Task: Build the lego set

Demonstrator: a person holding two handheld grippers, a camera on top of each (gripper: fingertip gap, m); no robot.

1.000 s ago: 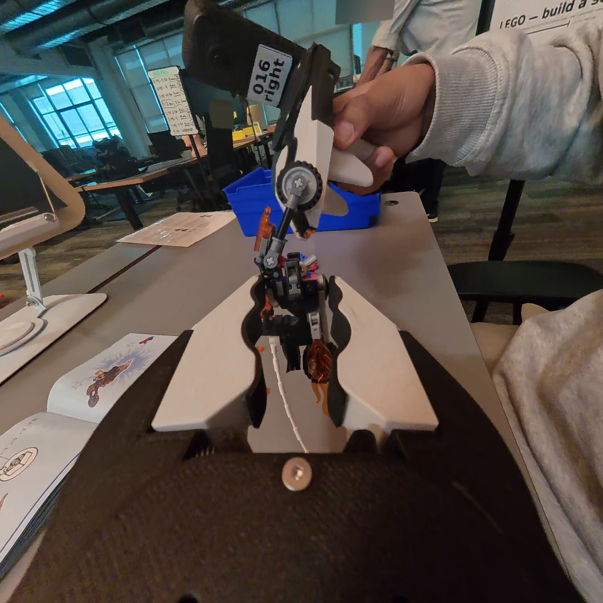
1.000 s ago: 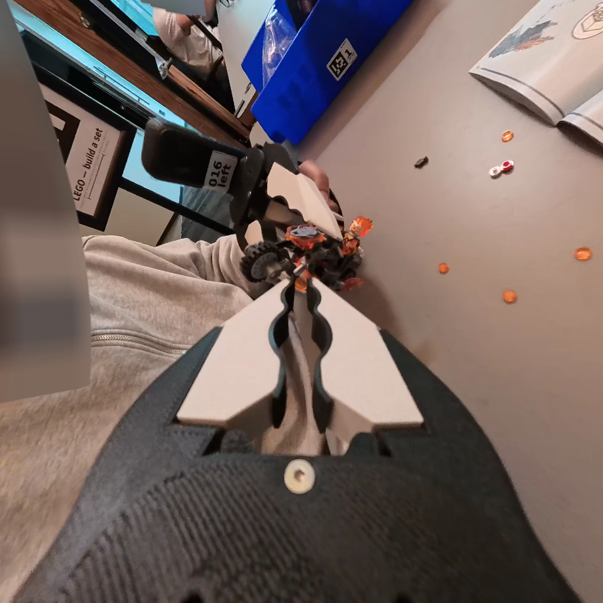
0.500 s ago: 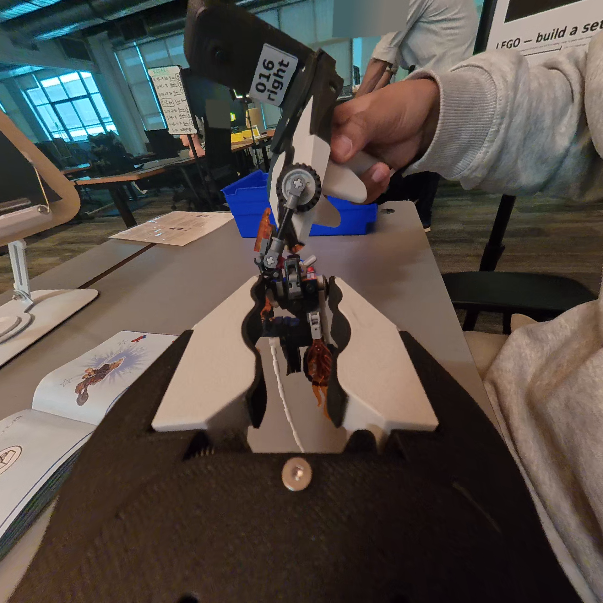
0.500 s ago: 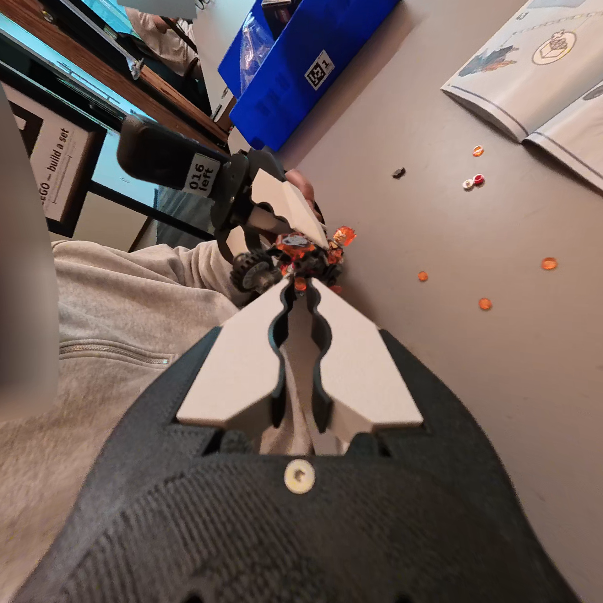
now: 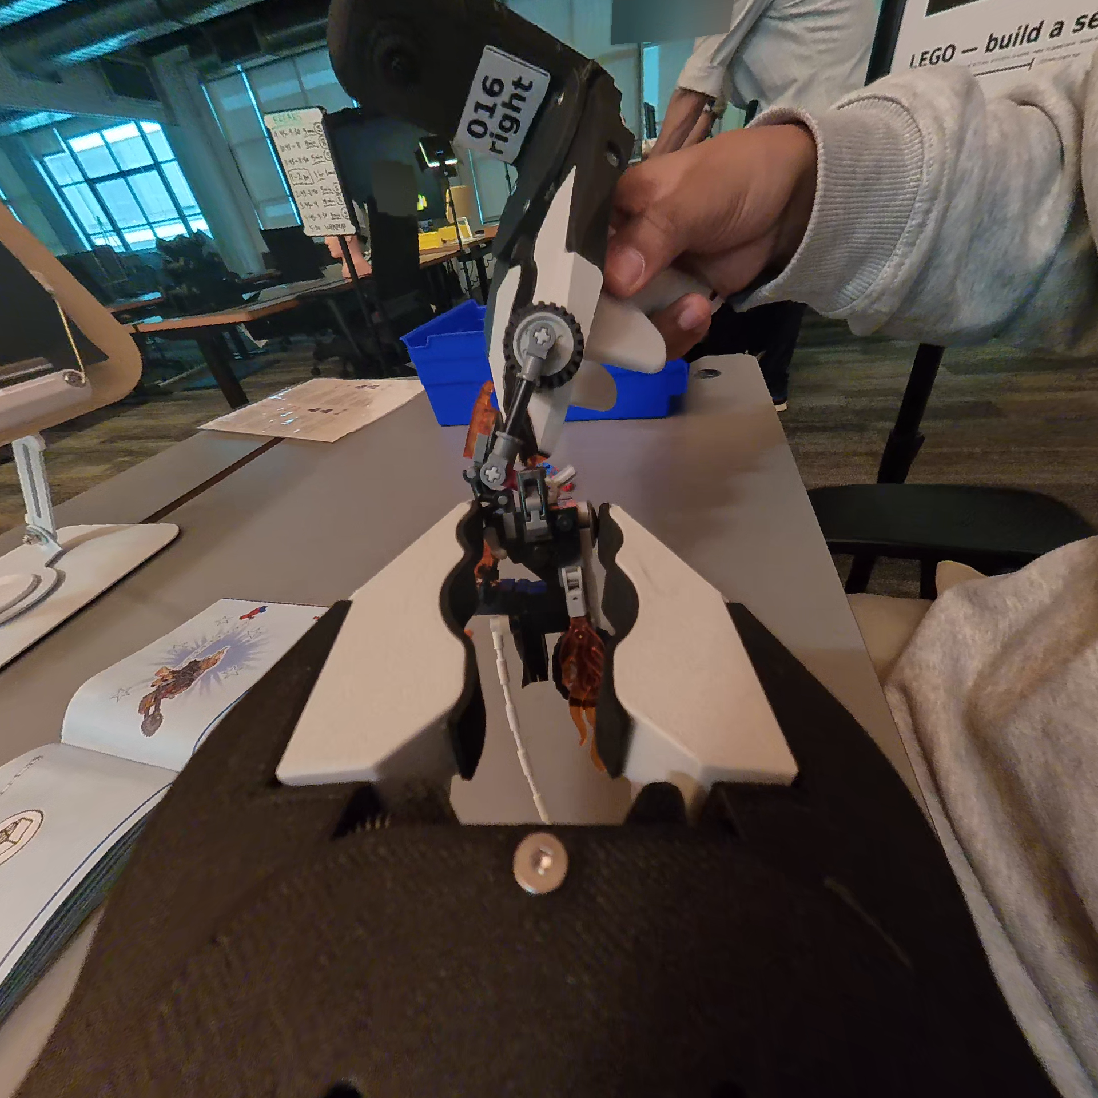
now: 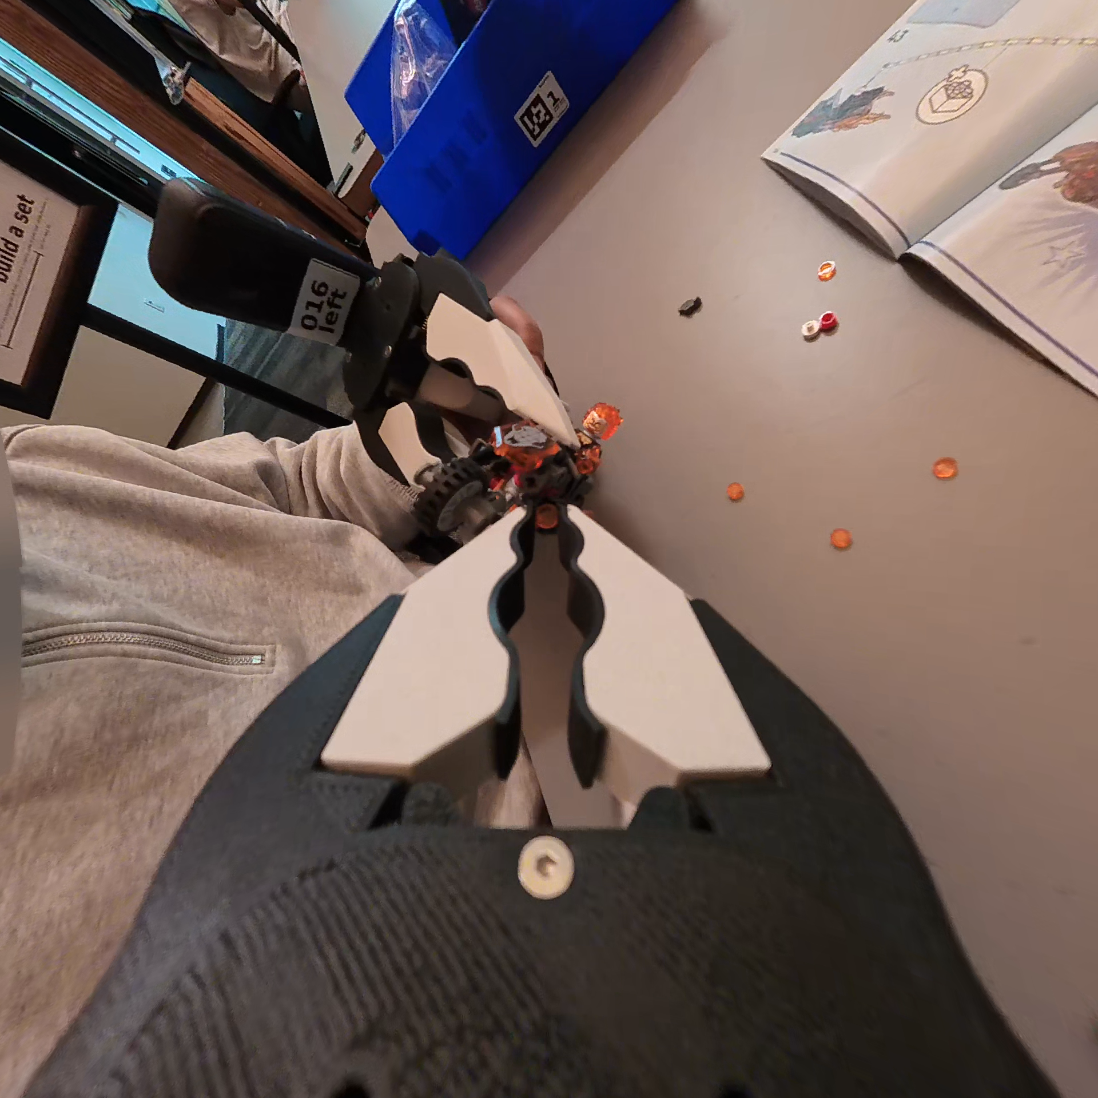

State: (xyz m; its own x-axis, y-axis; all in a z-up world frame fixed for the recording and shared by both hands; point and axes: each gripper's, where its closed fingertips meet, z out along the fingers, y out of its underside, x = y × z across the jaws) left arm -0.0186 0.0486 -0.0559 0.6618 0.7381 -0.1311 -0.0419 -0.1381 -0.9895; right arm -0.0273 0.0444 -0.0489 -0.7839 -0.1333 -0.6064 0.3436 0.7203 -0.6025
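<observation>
Black-and-orange lego motorbike model (image 5: 529, 535) looks mostly built, held in the air over the grey bench (image 6: 772, 653). Left gripper (image 5: 535, 529) is clamped on its body; right gripper (image 6: 543, 517) is pinched at the front wheel end. Left to place, judging by loose bits on the bench: four orange round studs (image 6: 841, 538), one red (image 6: 829, 321), one white, one black. One open instruction booklet (image 6: 980, 196), one blue bin (image 6: 475, 131).
</observation>
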